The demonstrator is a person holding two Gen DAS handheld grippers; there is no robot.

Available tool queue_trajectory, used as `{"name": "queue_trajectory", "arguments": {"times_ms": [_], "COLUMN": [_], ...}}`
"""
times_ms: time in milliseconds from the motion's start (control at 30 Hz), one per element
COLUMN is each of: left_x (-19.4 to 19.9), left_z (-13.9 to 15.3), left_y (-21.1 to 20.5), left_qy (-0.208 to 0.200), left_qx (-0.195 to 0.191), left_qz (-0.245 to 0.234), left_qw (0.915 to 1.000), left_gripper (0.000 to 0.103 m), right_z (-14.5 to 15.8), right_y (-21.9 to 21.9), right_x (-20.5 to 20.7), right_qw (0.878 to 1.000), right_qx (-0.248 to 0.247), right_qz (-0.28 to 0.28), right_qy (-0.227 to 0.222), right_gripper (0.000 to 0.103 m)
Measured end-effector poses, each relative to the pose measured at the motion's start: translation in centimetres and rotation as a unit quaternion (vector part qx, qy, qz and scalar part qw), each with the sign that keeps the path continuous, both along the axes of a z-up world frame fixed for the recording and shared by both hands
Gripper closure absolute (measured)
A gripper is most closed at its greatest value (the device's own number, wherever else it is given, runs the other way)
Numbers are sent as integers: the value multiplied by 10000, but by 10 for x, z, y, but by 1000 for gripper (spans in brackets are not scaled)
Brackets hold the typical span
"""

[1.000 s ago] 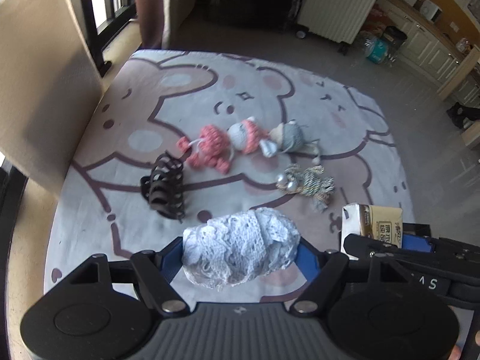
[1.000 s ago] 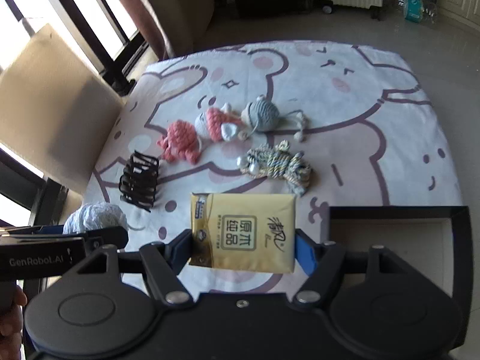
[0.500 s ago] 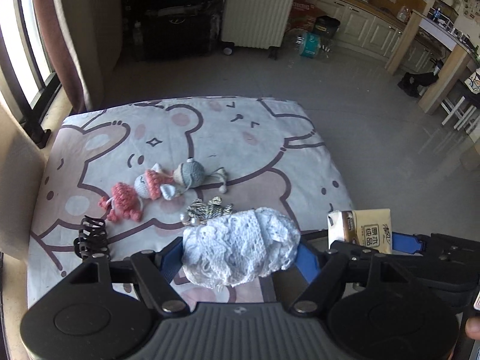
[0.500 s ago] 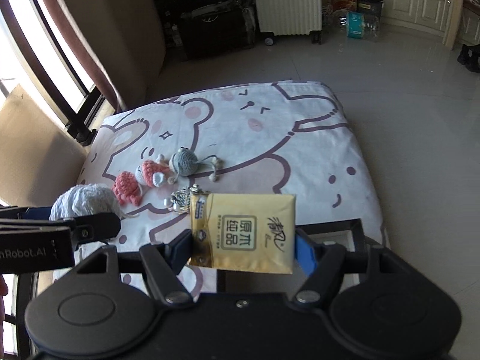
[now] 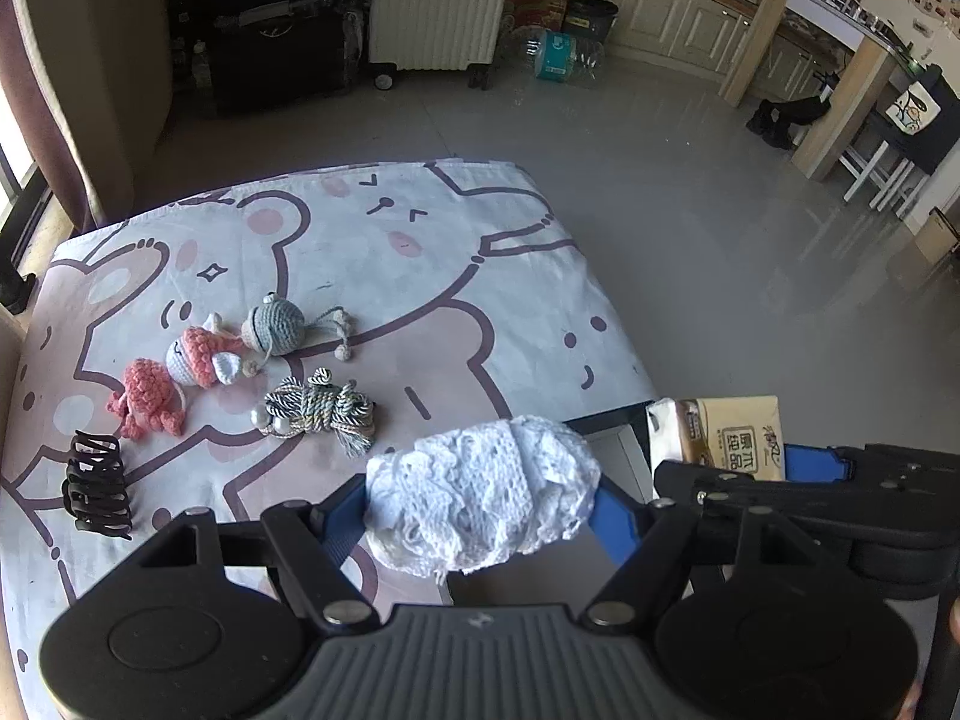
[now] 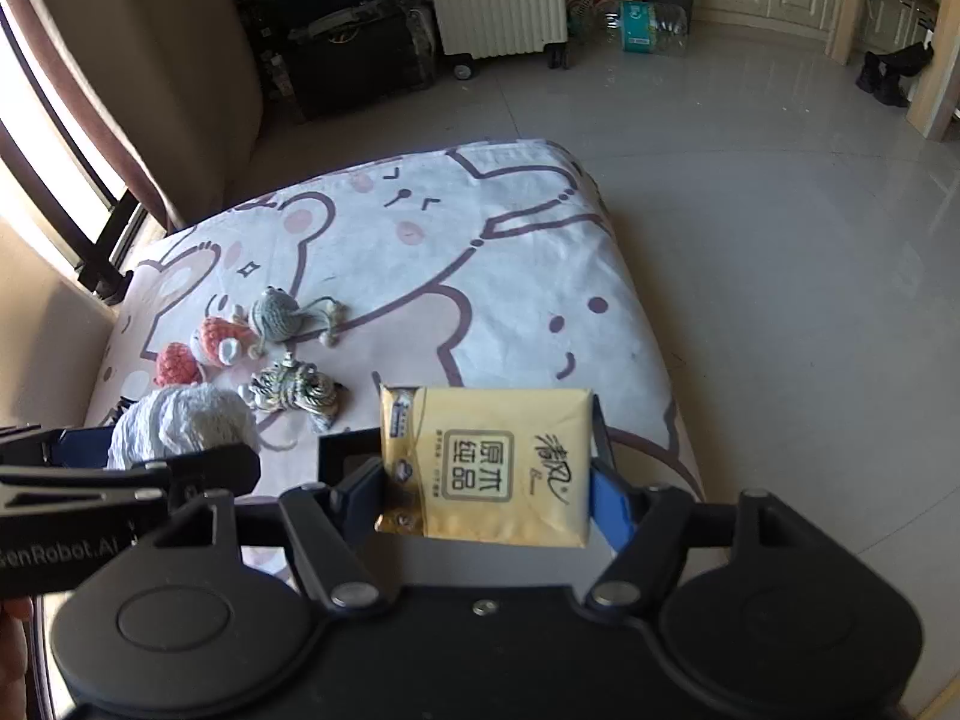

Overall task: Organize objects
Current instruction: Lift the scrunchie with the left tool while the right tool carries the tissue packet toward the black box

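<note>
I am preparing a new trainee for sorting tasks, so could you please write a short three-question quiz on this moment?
1. True or false: the left gripper is shut on the white lace bundle.
2. What does the right gripper hold? A) black hair claw B) yellow tissue pack C) grey crochet toy
3. Fill in: the black hair claw lies on the ____ cloth.

Key: 1 true. 2 B, the yellow tissue pack. 3 cartoon-bear printed.
</note>
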State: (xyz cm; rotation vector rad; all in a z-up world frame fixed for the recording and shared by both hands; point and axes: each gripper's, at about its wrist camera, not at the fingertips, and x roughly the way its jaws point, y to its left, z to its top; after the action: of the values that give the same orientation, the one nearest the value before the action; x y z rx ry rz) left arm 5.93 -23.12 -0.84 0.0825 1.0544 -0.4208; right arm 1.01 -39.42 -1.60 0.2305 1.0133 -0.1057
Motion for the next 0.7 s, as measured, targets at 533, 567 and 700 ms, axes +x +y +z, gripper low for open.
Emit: {"name": "queue_trajectory", "arguments": {"times_ms": [533,567,700], "left_x": [-13,-14,-18], "left_z": [-59,-64,-81], "left_y": [-35,-37,-42], "left_qy": [572,650,913], "left_qx": [522,555,671], "left_qz": [-699,-735,-862], "left_qw": [9945,9936,9898], "left_gripper": [27,27,26], "right_z": [-53,-57,-67], "right_y": [-31,-31,-33], "right_x": [-13,-14,-15], "right_qw": [9979,9977,9968], "right_qx": [162,172,197], "right_qz": [-411,-414,-446], "right_qy": [470,508,626], "right_gripper": [31,31,31]}}
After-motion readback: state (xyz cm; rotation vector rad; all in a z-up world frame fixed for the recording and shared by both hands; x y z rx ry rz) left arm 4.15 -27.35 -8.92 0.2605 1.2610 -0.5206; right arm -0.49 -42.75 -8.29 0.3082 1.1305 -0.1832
